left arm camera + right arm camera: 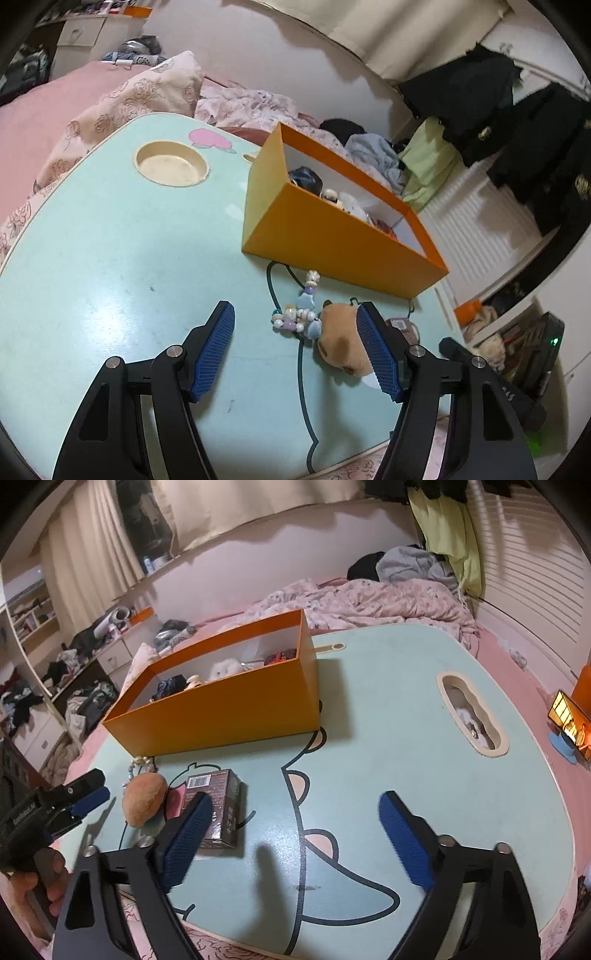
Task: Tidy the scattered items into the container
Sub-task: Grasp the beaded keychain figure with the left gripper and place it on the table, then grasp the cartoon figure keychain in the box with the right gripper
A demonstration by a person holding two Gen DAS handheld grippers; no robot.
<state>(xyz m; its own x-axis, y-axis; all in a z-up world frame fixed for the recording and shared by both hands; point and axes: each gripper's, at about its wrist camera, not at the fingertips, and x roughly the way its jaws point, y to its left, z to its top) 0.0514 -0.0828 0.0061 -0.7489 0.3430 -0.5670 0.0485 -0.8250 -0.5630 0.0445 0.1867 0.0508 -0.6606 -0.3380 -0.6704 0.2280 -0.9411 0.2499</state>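
An orange box [332,240] [221,716] stands on the pale blue table [110,258] [406,701] with several small items inside. In front of it lie a bead charm [299,314] [138,766], a tan plush toy [338,343] [144,801] and a dark carton [225,797]. My left gripper [295,314] [99,788] is open just above the table. The beads lie between its pads, and the plush sits against the right pad. My right gripper [295,801] is open, with the carton beside its left pad and not gripped.
A round cup recess [171,164] and an oval slot [472,716] are sunk into the table. Pink bedding [369,598] lies behind it, and a lit screen [569,716] stands at the right edge. A hand [37,878] holds the left gripper's handle.
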